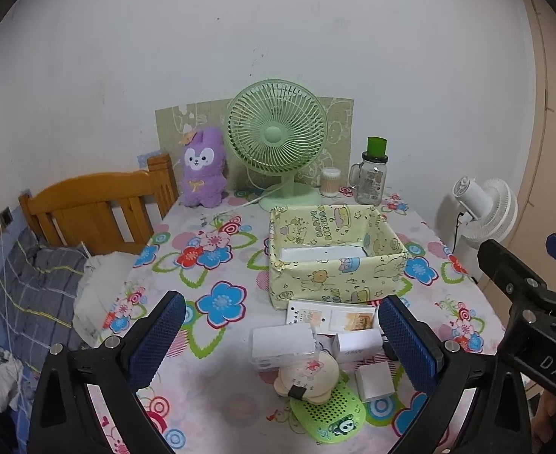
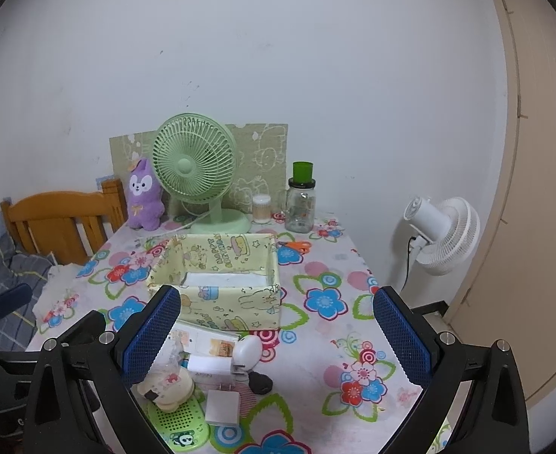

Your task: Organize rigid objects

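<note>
"DAS" on right hand-held gripper (image 1: 554, 261)

Pale yellow cartoon-print box (image 1: 331, 265), pink-and-blue floral tablecloth (image 1: 221, 265), mint-green fan (image 1: 276, 132), purple plush rabbit (image 1: 202, 168)

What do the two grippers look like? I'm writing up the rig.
Both are alike: the left gripper and right gripper have black angular frames with silver bolts and blue dimpled pads. White letters "DAS" mark the right gripper's body in the left view. No cables show.
</note>
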`<state>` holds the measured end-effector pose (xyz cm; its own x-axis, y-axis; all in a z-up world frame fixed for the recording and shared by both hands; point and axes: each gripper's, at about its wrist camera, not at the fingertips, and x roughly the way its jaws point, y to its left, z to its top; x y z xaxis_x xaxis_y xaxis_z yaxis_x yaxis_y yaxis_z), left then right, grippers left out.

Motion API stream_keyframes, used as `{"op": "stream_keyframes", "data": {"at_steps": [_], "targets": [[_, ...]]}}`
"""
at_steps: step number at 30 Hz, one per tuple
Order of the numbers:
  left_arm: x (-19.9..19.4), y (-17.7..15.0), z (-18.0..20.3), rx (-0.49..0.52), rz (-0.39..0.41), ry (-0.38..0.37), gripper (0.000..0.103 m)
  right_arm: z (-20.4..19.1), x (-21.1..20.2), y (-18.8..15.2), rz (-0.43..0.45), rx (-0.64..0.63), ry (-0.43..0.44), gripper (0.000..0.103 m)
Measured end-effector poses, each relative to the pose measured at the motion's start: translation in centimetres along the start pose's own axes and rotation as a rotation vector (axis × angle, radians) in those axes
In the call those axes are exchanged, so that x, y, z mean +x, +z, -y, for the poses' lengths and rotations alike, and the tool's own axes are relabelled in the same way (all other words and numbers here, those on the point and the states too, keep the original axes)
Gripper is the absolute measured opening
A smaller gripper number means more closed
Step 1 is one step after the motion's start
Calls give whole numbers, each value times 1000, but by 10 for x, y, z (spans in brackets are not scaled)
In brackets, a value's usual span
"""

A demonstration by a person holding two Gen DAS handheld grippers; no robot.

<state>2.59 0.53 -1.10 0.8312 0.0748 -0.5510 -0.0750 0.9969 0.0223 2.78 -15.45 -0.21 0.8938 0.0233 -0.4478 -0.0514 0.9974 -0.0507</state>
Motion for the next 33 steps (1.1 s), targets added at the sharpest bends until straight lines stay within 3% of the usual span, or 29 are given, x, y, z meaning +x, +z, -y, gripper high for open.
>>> {"op": "stream_keyframes", "data": {"at_steps": [33], "targets": [[-4, -1, 9, 27, 21, -13, 103, 0, -4, -1, -11, 9, 5, 103]]}}
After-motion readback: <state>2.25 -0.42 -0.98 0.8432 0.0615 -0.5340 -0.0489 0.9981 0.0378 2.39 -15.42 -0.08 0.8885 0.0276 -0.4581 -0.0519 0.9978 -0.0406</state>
